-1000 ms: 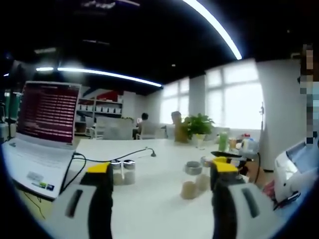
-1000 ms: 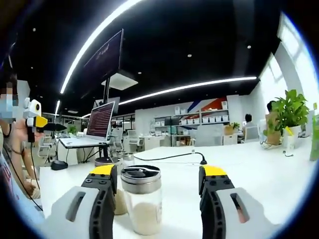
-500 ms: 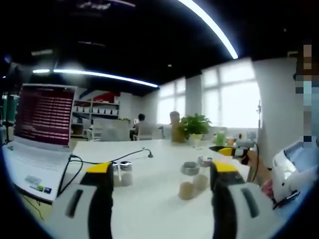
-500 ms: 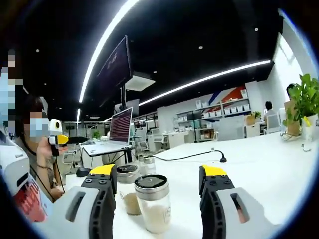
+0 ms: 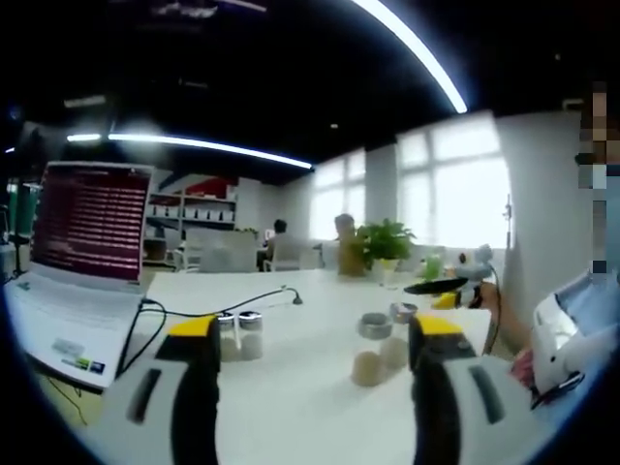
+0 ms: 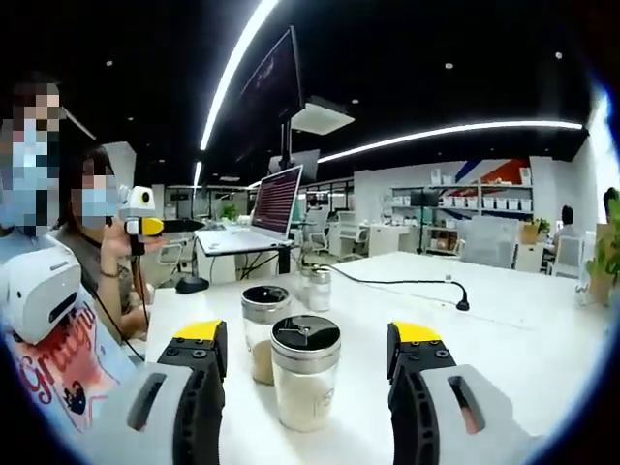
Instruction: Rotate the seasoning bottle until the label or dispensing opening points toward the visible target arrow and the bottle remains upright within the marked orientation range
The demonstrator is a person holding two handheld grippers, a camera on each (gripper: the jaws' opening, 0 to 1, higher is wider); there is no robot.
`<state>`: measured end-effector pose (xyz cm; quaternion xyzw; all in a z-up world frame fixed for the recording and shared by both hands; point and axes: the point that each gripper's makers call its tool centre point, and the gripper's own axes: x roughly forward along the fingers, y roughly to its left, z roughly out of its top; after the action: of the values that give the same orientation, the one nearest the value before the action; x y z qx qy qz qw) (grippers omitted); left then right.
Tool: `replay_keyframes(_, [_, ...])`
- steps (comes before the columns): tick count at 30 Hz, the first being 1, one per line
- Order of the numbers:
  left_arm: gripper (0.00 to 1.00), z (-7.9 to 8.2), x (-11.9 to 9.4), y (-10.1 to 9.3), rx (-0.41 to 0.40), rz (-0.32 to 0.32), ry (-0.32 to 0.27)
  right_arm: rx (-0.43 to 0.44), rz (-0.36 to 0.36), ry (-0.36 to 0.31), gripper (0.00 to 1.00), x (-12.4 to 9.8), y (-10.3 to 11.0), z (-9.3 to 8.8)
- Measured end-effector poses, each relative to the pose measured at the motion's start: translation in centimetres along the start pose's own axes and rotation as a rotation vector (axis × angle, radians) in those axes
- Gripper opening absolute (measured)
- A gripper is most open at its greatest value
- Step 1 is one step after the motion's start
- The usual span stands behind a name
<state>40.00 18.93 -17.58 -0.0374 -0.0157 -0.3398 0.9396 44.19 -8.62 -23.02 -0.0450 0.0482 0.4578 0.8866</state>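
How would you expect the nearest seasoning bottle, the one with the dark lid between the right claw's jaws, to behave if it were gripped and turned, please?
The seasoning bottle looks like clear glass or hard plastic, so probably stiff, smooth and a bit slippery. It is taller than wide and only partly filled with pale powder, so likely light and apt to tip if pushed near the lid. The right claw stands open around it, not touching.

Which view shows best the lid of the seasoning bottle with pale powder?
The right gripper view: the seasoning bottle stands close between the open jaws, its dark lid plainly visible. In the left gripper view, bottles stand far away, too small to tell which it is.
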Motion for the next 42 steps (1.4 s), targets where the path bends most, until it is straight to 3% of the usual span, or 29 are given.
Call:
replay_keyframes(5, [0.84,0.1,0.0,-0.4,0.009,-0.008,0.001,0.005,0.035,0.037,0.69,0.6,-0.2,-1.3])
replay_keyframes(13, [0.84,0.2,-0.5,-0.2,0.022,-0.014,-0.005,0.044,0.064,0.003,0.64,0.6,-0.6,-1.7])
replay_keyframes(18, [0.85,0.5,-0.9,0.1,0.063,0.026,-0.007,0.076,0.086,0.013,0.6,1.2,-0.8,-2.4])
replay_keyframes(24, [0.86,0.9,-0.5,-0.2,0.038,-0.001,-0.034,0.1,0.113,0.023,0.6,1.9,-0.9,-3.2])
replay_keyframes(42, [0.9,1.2,-0.7,-0.1,0.027,0.004,-0.046,0.146,0.151,0.035,0.54,3.6,-0.6,-3.6])
